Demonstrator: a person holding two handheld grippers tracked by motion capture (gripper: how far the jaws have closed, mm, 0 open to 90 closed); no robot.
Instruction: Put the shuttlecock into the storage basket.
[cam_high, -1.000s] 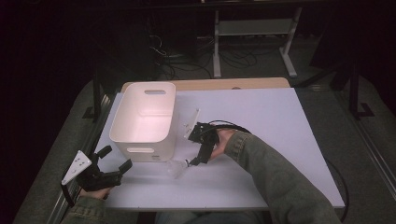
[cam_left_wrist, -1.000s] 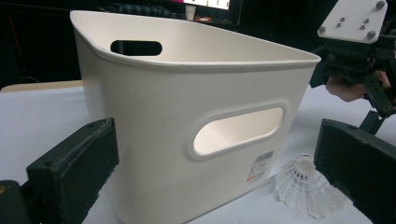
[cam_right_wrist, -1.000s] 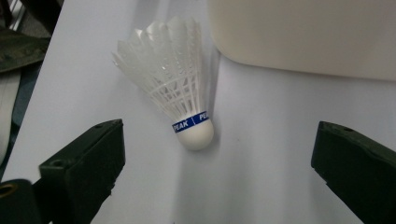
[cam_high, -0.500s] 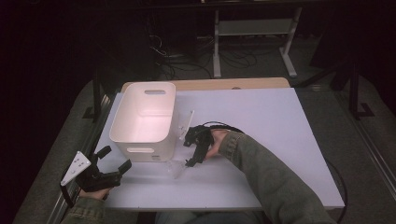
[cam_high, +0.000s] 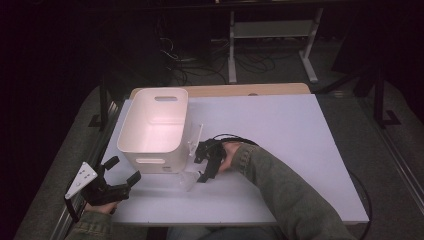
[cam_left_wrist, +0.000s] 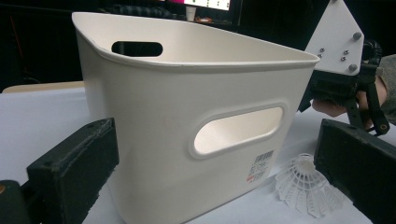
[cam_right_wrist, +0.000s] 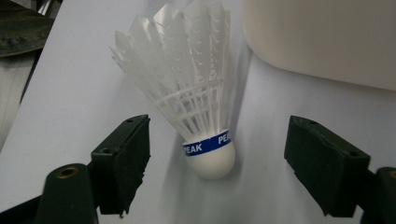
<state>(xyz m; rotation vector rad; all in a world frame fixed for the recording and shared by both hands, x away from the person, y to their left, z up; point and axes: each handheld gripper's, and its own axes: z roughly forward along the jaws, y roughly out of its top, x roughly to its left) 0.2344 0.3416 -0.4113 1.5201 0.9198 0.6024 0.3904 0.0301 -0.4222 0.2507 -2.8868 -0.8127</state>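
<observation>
Right gripper (cam_right_wrist: 217, 168) spread wide, cork of shuttlecock (cam_right_wrist: 208, 161) sits between its 2 jaws, nothing pinched.
Shuttlecock lies on the table (cam_high: 300, 130) just beside the white bin (cam_high: 155, 127), near its front corner. Left gripper (cam_high: 122, 179) open too, idle by the bin's near wall. My call: centre on the cork base (not the skirt, it'll crush), close evenly on the blue band, keep clear of the bin wall.
</observation>
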